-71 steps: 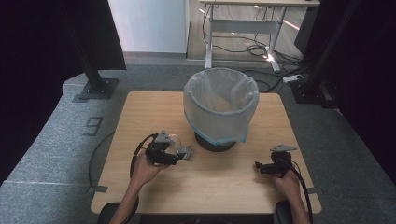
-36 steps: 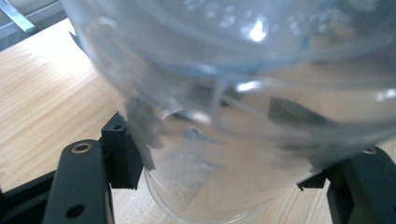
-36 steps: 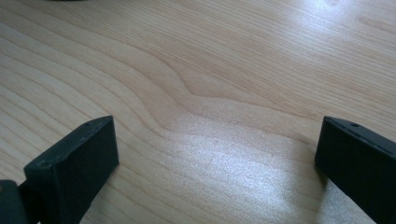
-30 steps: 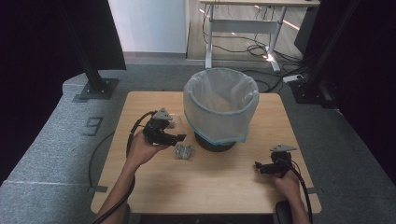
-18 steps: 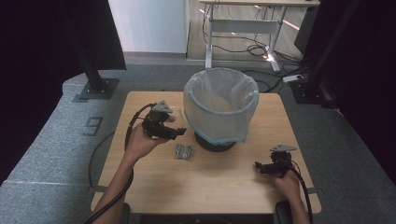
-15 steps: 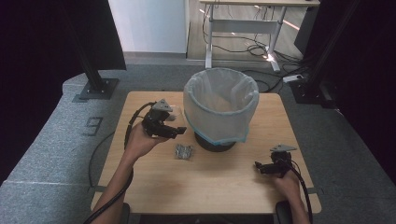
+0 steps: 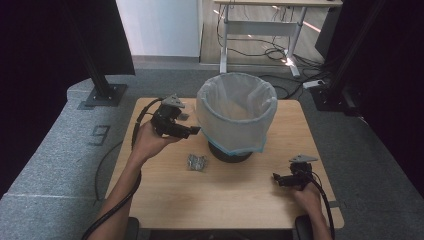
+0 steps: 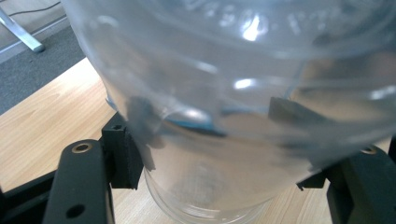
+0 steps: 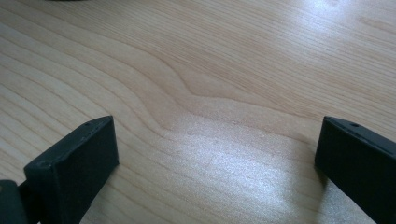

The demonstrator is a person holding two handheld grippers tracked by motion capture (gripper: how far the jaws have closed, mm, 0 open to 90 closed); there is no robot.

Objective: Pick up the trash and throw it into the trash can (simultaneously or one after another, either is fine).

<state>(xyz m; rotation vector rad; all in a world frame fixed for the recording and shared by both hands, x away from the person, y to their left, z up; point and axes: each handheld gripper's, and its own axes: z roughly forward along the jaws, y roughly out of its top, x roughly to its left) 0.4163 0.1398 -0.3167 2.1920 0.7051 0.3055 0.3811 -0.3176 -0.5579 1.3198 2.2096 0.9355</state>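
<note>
A clear plastic bottle (image 8: 233,70) sits between the black jaws of my left gripper (image 8: 219,163), which is shut on it. From above, the left gripper (image 7: 192,131) hangs above the table with its tips right beside the wall of the bin (image 7: 236,112), a round waste bin lined with a white bag. A small crumpled grey scrap (image 7: 197,161) lies on the wood in front of the bin's base. Near the table's front right my right gripper (image 7: 277,178) rests low, open; its jaws (image 9: 215,154) stand wide apart over bare wood.
The wooden table (image 7: 240,205) has free surface in front of the bin. A black stand base (image 7: 102,95) sits on the grey floor at the back left. A desk frame with cables (image 7: 260,30) stands behind the table.
My left gripper has lifted off the table with the bottle and moved back and right, up against the bin. The crumpled scrap stayed on the table. The right gripper has not moved.
</note>
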